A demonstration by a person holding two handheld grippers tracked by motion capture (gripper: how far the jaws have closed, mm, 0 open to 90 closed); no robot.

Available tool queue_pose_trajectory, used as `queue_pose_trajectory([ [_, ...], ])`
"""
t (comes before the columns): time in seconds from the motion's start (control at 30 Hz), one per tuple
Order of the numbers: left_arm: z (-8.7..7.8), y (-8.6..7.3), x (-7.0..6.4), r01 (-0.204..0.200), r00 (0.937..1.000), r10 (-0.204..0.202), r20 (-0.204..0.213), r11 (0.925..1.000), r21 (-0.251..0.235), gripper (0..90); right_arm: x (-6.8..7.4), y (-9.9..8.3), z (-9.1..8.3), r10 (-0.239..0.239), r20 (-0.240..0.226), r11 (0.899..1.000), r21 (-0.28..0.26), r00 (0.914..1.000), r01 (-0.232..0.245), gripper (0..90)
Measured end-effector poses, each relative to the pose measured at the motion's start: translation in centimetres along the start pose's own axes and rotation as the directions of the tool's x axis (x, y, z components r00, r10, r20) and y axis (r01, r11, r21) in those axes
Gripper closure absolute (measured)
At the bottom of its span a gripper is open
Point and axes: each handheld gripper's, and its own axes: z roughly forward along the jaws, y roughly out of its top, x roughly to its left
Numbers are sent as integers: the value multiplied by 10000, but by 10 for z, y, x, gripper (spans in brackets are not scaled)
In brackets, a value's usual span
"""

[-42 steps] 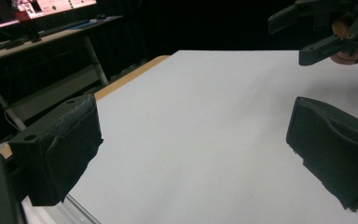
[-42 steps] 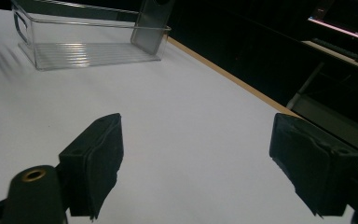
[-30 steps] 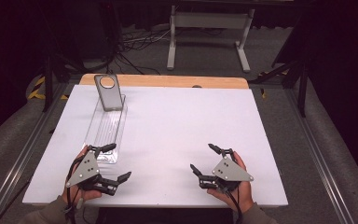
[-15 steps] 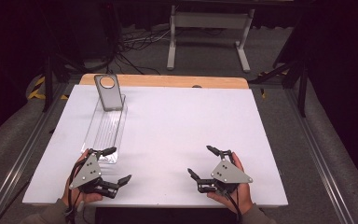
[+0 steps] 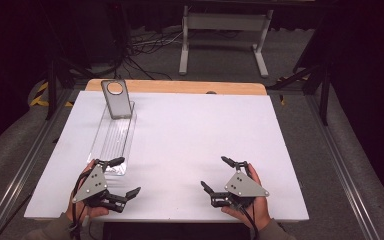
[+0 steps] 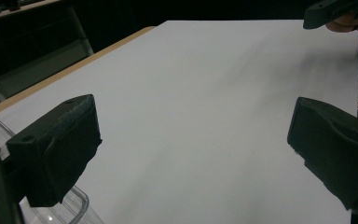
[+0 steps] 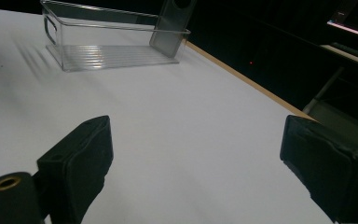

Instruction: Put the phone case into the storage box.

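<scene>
left gripper [image 5: 121, 176]: jaws apart – beside clear ribbed plastic tray [image 5: 114, 142]
right gripper [image 5: 219, 173]: jaws apart – over white table [image 5: 190, 135]
tray: holds leaning grey phone [image 5: 116, 99]

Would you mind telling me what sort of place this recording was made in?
Probably a lab recording station: a white table on a railed metal frame, cables on grey carpet, black surroundings.

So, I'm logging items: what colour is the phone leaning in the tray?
Grey, with a round pale ring near its top; the phone shows best in the high view.
</scene>
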Motion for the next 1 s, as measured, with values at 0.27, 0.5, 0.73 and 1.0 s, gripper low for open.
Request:
queue_pose_trajectory([
  [0.27, -1, 1, -1, -44, 10000, 44, 89, 10000, -54, 32, 2, 1, 1, -120, -12, 9999, 57, 9999, 121, 105],
  [0.5, 0, 1, -1, -73, 9999, 73, 78, 10000, 1, 32, 1, 0, 1, -120, 30, 9999, 93, 9999, 120, 106],
  [0.73, 1, 1, -2, -104, 9999, 104, 72, 9999, -5, 33, 1, 0, 2, -186, 37, 9997, 137, 9998, 185, 107],
  [1.0, 3, 2, -3, -158, 9998, 157, 119, 9999, 72, 35, 1, -1, 1, -161, 45, 9998, 126, 9999, 160, 107],
])
